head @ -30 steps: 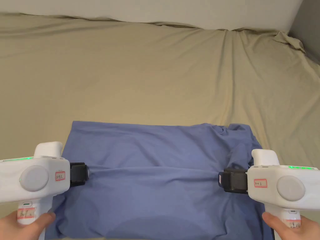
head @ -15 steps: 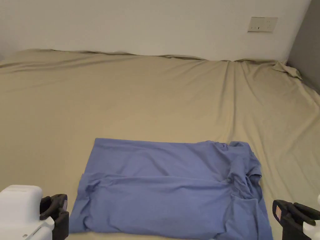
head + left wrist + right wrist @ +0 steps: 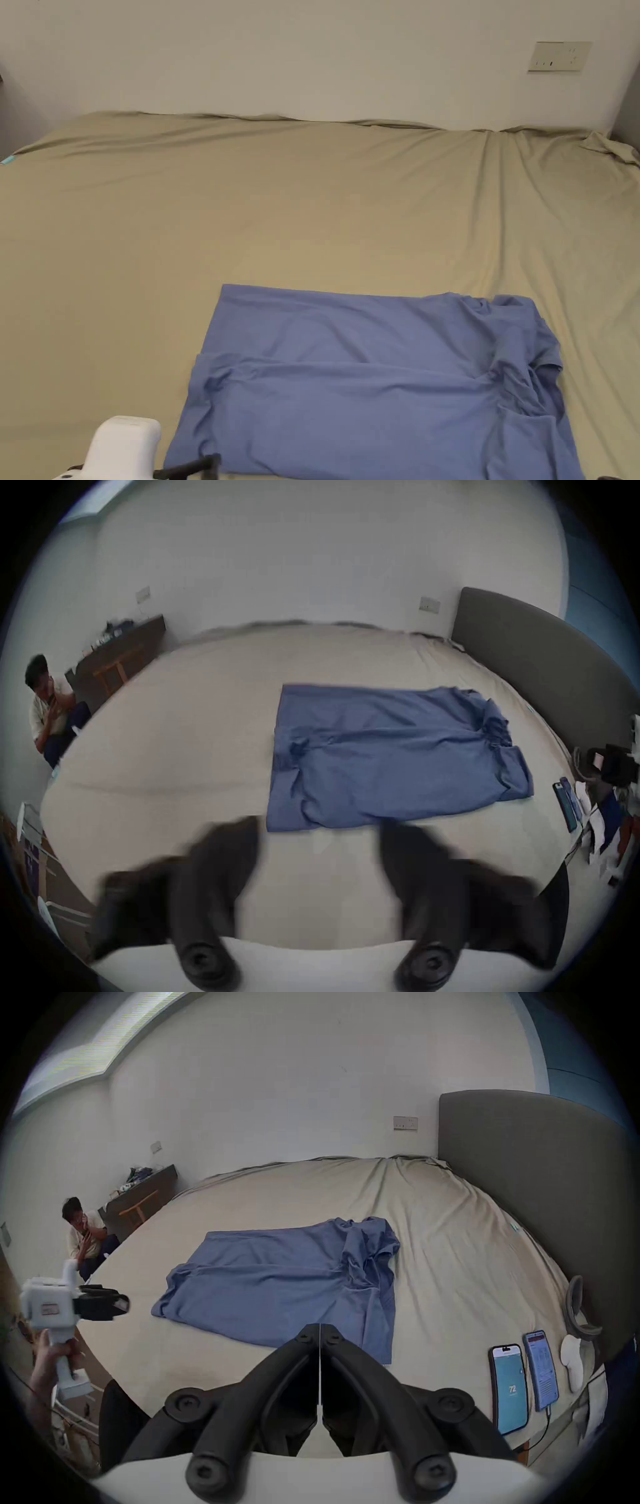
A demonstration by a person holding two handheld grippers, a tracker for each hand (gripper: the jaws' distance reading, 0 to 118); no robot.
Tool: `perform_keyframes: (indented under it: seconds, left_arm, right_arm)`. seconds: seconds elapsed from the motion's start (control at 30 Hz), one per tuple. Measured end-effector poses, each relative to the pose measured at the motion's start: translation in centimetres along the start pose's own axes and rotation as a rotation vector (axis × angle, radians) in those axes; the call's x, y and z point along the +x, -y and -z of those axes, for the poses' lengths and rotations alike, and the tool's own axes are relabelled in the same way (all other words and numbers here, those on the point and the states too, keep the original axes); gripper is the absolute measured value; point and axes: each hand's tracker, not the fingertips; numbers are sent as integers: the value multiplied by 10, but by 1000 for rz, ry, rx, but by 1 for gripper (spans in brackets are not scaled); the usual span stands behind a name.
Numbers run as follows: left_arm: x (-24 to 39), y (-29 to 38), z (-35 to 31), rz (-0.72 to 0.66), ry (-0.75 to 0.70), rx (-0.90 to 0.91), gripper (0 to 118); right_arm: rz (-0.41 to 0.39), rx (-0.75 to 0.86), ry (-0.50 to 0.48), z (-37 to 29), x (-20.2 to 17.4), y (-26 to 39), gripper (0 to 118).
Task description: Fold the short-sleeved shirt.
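Note:
The blue short-sleeved shirt [image 3: 375, 381] lies folded into a wide rectangle on the tan bed sheet [image 3: 281, 206], with its sleeves and collar bunched at the right end. My left gripper [image 3: 200, 465] sits at the bed's near edge, left of the shirt's near-left corner and apart from it. In the left gripper view its jaws [image 3: 318, 830] stand open with nothing between them, and the shirt [image 3: 391, 753] lies just beyond. My right gripper [image 3: 319, 1329] is shut on nothing, held back from the shirt [image 3: 277, 1283]. The left gripper [image 3: 123, 1302] also appears there, in a hand.
Two phones [image 3: 509, 1390] lie on the bed's near right corner beside a white object [image 3: 573, 1362]. A grey headboard [image 3: 519, 1182] bounds the right side. A person [image 3: 86, 1234] sits by the far left corner near a dark desk [image 3: 145, 1193]. Bare sheet stretches beyond the shirt.
Both grippers have let go of the shirt's side edges and drawn back to the near edge. The left is now open, the right now shut. The head camera has tilted up.

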Motion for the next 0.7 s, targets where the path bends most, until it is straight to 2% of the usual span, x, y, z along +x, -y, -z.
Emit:
perform_keyframes:
  seconds: [0.1, 0.2, 0.33, 0.4, 0.43, 0.47, 0.5, 0.53, 0.6, 0.63, 0.67, 0.7]
  left_arm:
    - [-11, -5, 48, 44, -54, -49, 87]
    - [-19, -9, 87, 66, -50, -92, 87]
    - [-33, -8, 122, 24, -11, -158, 86]
    - [-36, -5, 119, 7, 9, -117, 80]
    - [-34, -7, 116, 20, 5, -104, 70]
    - [-35, -10, 115, 21, 19, -103, 34]
    - [-38, -11, 113, -13, 48, -85, 5]
    - [-37, -13, 114, -50, 86, -94, 5]
    - [-30, -14, 114, 26, 28, -103, 5]
    - [-29, -14, 111, 17, 34, -104, 5]
    - [-28, -15, 109, 20, 31, -102, 5]
    - [-29, -16, 106, 20, 31, -99, 5]
  right_arm:
    - [-4, -28, 1, 14, -3, 0, 4]
    - [-7, -63, 6, 31, -6, -3, 4]
    - [-11, -93, 10, 52, -10, -5, 4]
    - [-12, -102, 7, 60, -12, -7, 4]
    - [-14, -106, 5, 64, -14, -7, 4]
    - [-20, -112, 0, 66, -15, -7, 4]
    - [-27, -118, -5, 71, -16, -7, 4]
    - [-32, -123, -6, 75, -17, -7, 4]
    - [-30, -139, -13, 81, -15, -5, 4]
    - [-23, -145, -23, 82, -13, -5, 4]
    - [6, -172, -36, 84, -10, -6, 26]
    - [19, -200, -29, 87, -6, -7, 73]
